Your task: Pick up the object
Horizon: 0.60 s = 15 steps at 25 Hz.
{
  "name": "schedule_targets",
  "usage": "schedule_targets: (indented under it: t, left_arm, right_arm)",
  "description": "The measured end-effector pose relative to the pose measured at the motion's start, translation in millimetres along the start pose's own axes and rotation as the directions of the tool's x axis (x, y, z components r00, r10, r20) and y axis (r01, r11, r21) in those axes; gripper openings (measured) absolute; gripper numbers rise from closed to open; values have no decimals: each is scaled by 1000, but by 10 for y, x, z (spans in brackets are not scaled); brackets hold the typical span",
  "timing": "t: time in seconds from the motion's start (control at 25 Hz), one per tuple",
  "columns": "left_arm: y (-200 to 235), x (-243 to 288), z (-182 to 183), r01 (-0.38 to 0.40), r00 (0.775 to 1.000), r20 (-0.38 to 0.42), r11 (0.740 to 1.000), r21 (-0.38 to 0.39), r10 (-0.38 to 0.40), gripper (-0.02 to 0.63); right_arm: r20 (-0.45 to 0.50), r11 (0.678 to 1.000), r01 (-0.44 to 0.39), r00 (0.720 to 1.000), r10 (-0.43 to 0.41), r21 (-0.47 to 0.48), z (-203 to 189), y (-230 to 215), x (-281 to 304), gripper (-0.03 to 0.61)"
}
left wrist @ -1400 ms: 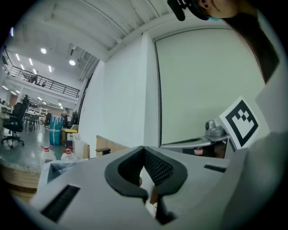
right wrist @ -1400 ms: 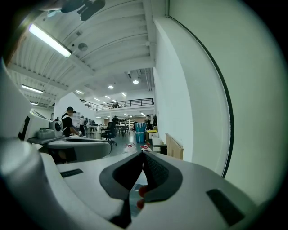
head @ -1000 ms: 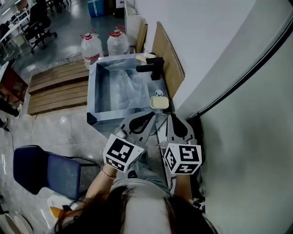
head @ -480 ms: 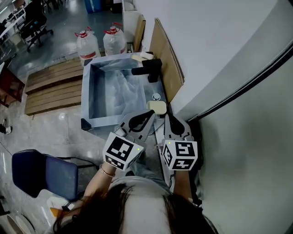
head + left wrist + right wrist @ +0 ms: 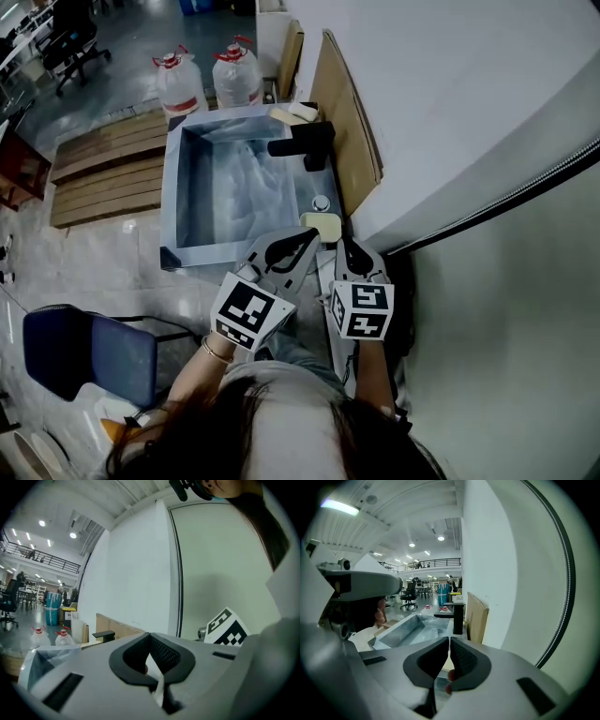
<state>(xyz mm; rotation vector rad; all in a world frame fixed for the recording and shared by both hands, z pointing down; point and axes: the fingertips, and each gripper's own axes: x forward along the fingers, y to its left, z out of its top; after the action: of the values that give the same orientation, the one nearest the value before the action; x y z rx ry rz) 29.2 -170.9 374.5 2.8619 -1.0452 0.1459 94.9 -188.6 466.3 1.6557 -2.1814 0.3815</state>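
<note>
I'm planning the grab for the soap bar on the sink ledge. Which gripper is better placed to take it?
Right, probably. The right gripper sits on the ledge side, its tips just short of the soap bar; the left gripper points at it slantwise. Both have jaws together.

Steel sink (image 5: 170, 192) with black faucet (image 5: 306, 142), pale block (image 5: 322, 226) on its rim, water jugs (image 5: 233, 72) beyond

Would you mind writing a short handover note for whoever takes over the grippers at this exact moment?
Left gripper: shut, empty.
Right gripper: shut, empty, beside it.
Pale yellow bar, the likely object: on the sink ledge just ahead of both jaw tips, same side as the black faucet.
Done: nothing picked up.
Left: open a gripper, close on the bar, lift.
</note>
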Motion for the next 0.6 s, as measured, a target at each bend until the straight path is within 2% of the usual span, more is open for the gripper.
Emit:
schedule_targets:
  t: [0.32, 0.6]
  left_arm:
    - [96, 184, -92, 3, 1000, -28, 1000, -3, -3, 8]
    - [207, 310, -159, 2, 999, -49, 1000, -4, -2, 8]
  right_arm:
    - [-86, 999, -21, 996, 18, -25, -276, -97, 374, 28]
    - [-152, 1000, 16, 988, -16, -5, -533, -230, 630, 31]
